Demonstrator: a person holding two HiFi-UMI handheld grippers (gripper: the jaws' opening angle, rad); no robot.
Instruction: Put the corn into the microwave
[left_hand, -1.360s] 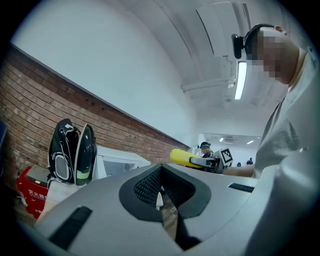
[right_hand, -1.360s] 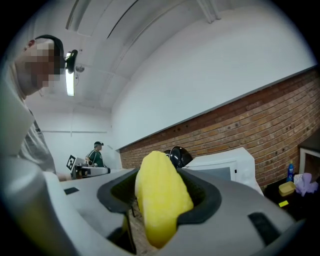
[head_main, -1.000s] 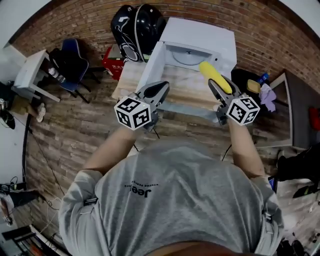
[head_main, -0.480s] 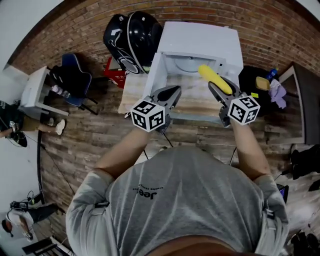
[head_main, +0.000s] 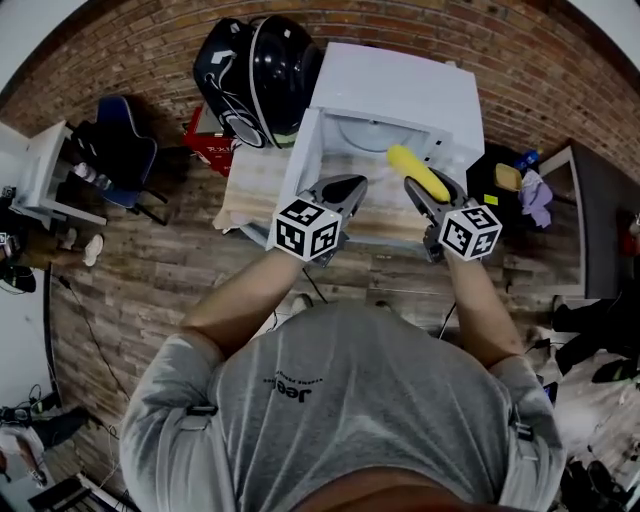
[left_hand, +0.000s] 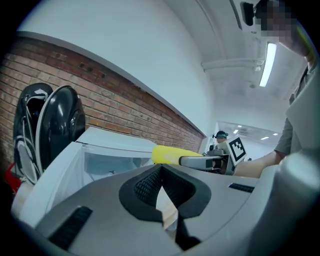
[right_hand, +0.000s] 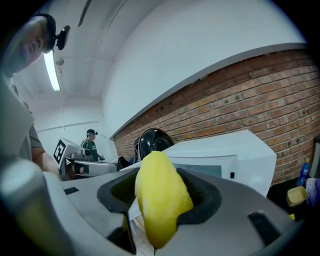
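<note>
Yellow corn (right_hand: 157, 199) clamped in the right gripper (head_main: 430, 192) at the mouth of the open white microwave (head_main: 405, 88).
The right gripper's jaws stand wide and press on the corn's two sides; the cob points away from the person and its far end reaches the front right of the oven's opening, above the wooden table (head_main: 252, 178). The left gripper (head_main: 349, 184), just left of it, has its jaw tips together with nothing between them and aims at the same opening. The microwave's door (head_main: 300, 148) hangs open on the left, and a glass turntable (head_main: 368, 128) shows inside. A black helmet (head_main: 256, 66) stands far left, beside the microwave.
</note>
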